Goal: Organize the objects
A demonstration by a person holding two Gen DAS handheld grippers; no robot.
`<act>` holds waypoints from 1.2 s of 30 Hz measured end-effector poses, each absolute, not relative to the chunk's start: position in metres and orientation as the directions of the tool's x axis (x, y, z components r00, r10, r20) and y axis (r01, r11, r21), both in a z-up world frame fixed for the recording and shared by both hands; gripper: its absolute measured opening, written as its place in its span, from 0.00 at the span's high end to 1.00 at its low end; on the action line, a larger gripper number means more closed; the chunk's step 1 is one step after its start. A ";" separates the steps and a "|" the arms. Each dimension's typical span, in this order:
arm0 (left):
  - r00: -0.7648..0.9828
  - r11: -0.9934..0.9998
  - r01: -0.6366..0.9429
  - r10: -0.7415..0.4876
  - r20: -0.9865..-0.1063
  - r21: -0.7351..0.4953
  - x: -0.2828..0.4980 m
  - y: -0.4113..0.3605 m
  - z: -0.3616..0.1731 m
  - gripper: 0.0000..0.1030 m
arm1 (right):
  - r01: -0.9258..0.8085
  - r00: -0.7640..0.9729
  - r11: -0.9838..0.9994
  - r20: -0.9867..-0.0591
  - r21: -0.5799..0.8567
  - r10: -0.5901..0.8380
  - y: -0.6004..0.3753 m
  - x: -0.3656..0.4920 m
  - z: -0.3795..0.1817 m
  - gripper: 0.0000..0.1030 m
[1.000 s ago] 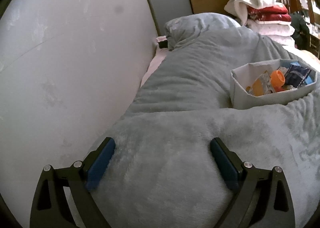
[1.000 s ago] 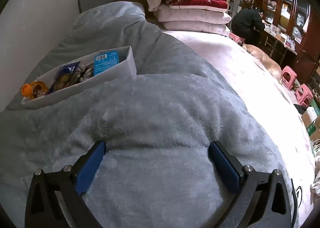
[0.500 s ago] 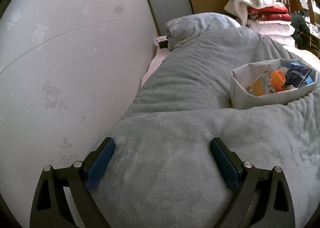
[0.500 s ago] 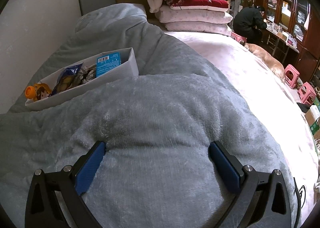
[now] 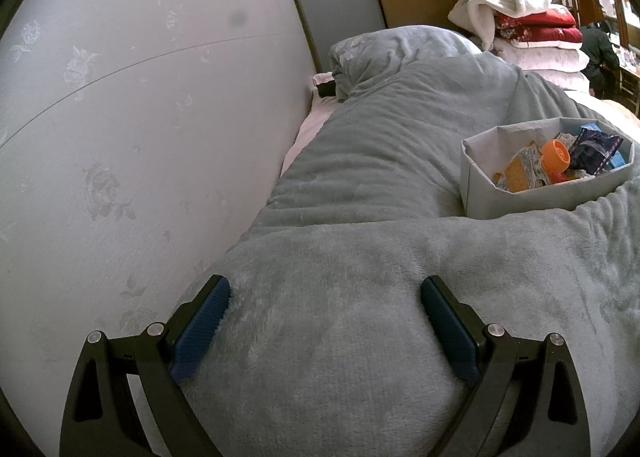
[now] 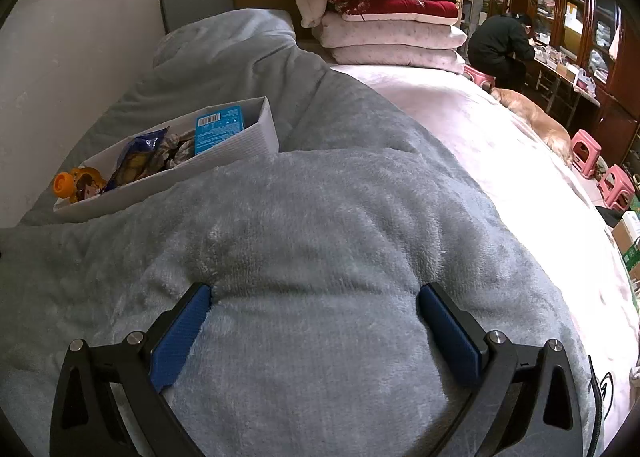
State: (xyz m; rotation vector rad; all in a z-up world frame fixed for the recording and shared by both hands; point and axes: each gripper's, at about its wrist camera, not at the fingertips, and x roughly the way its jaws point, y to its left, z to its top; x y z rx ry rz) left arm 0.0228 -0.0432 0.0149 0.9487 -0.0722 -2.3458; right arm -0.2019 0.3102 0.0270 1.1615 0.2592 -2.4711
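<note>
We hold both tools low over the grey fleece blanket point(image 6: 320, 237), the left gripper point(image 5: 324, 321) and right gripper point(image 6: 316, 329) each with fingers spread wide and nothing between them but pile. The white box point(image 5: 480, 193) of snacks sits at the right edge of the left view and at the left of the right view, already holding an orange-capped bottle point(image 5: 555, 157), a dark packet point(image 6: 136, 161) and a blue carton point(image 6: 219, 128).

Our worry is the footing: the box rests in a soft fold, so pressing on the blanket near it could tip it and spill the contents. Open fingers could also snag the fleece.

The bed runs beside a flowered wall point(image 5: 120, 117); folded quilts point(image 6: 384, 17) are stacked at upper centre, and a seated person point(image 6: 500, 45) works at upper right.
</note>
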 end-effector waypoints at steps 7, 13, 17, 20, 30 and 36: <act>-0.567 -0.820 0.509 -0.549 -0.614 0.262 0.024 -0.043 0.015 0.07 | 0.427 -0.577 -0.904 -0.770 0.001 -0.273 0.311 -0.202 0.027 0.00; -0.573 -0.824 0.503 -0.545 -0.612 0.262 0.026 -0.043 0.015 0.07 | 0.439 -0.581 -0.899 -0.763 0.001 -0.284 0.310 -0.200 0.029 0.00; -0.573 -0.823 0.504 -0.545 -0.612 0.261 0.027 -0.043 0.015 0.07 | 0.439 -0.584 -0.898 -0.761 -0.001 -0.284 0.307 -0.199 0.029 0.00; -0.573 -0.823 0.504 -0.545 -0.612 0.262 0.026 -0.044 0.015 0.07 | 0.440 -0.584 -0.898 -0.761 -0.003 -0.283 0.305 -0.200 0.029 0.00; -0.571 -0.823 0.503 -0.546 -0.612 0.265 0.026 -0.044 0.015 0.07 | 0.434 -0.587 -0.901 -0.755 0.012 -0.293 0.306 -0.198 0.026 0.00; -0.571 -0.821 0.503 -0.549 -0.610 0.269 0.027 -0.043 0.015 0.07 | 0.432 -0.587 -0.902 -0.754 0.014 -0.293 0.305 -0.197 0.026 0.00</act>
